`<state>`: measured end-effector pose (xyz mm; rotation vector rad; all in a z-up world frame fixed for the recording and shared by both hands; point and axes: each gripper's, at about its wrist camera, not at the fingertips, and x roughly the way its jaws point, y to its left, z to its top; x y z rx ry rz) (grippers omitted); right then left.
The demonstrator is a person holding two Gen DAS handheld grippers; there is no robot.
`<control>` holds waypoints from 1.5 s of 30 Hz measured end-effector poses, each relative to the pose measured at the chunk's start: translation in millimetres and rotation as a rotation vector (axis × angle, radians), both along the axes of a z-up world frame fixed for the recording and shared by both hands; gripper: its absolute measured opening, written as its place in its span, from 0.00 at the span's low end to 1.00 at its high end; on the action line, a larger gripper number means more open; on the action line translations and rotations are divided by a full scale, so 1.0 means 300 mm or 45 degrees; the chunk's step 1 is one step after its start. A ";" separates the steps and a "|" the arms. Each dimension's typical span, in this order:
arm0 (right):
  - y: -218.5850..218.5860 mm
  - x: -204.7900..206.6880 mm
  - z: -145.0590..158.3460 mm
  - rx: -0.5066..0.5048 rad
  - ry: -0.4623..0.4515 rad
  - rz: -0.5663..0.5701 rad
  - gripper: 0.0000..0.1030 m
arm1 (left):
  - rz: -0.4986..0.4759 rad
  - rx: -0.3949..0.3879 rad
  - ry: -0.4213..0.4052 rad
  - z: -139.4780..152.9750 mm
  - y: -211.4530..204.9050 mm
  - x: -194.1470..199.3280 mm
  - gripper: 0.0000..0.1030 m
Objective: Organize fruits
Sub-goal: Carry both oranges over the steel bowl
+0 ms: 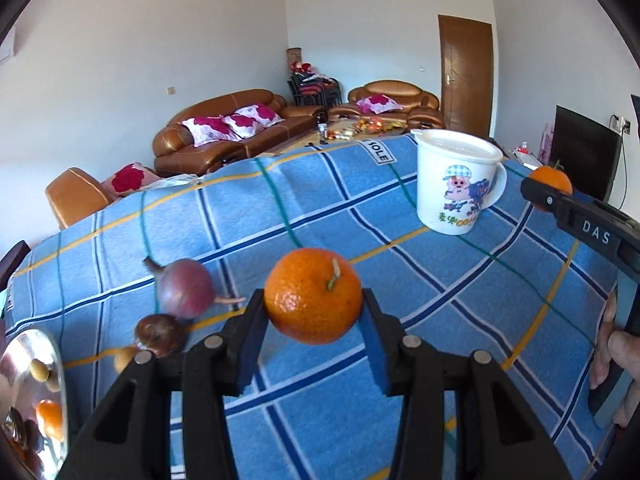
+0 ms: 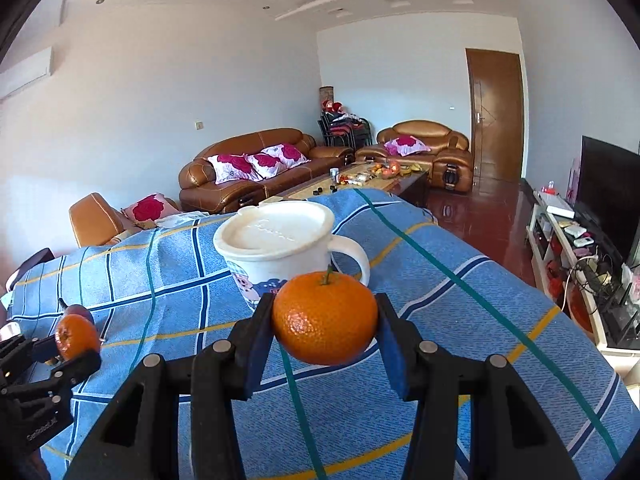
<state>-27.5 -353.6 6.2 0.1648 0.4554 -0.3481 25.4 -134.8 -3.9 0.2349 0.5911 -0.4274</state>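
Surface [image 1: 320, 208] covered by a blue plaid cloth with yellow, green and white lines; living room beyond the fingers: brown leather sofas [image 1: 236, 128] with pink floral cushions, brown wooden door [image 1: 466, 76], dark TV [image 2: 610, 184] on a white stand to the right.

White plastic lidded mug with cartoon print [image 1: 454, 180] stands ahead of both finger pairs, lid on, contents hidden. Shiny metal bowl [image 1: 24, 360] at the far left edge of the left wrist view, below and left of the left fingers; holds an orange fruit, small yellowish ones and dark ones, count unclear.

Two round orange mandarins with green stems in grips: left gripper [image 1: 314, 316] fingers pinching one mandarin [image 1: 314, 296], lifted off the cloth; right gripper [image 2: 324, 324] fingers pinching the other mandarin [image 2: 325, 318], just in front of the mug.

Left of the left fingers on the cloth: one purple-red round fruit [image 1: 186, 288], one dark brown round fruit [image 1: 160, 334] touching it, one small yellowish piece, partly hidden.
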 end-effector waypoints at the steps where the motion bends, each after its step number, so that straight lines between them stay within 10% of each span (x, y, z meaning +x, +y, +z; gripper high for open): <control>1: 0.017 -0.005 -0.001 0.005 0.005 0.000 0.49 | 0.021 0.004 -0.016 0.000 0.019 -0.013 0.45; 45: 1.058 0.080 -0.005 0.014 -0.001 0.500 0.49 | 0.458 -0.083 -0.132 0.043 0.880 -0.036 0.45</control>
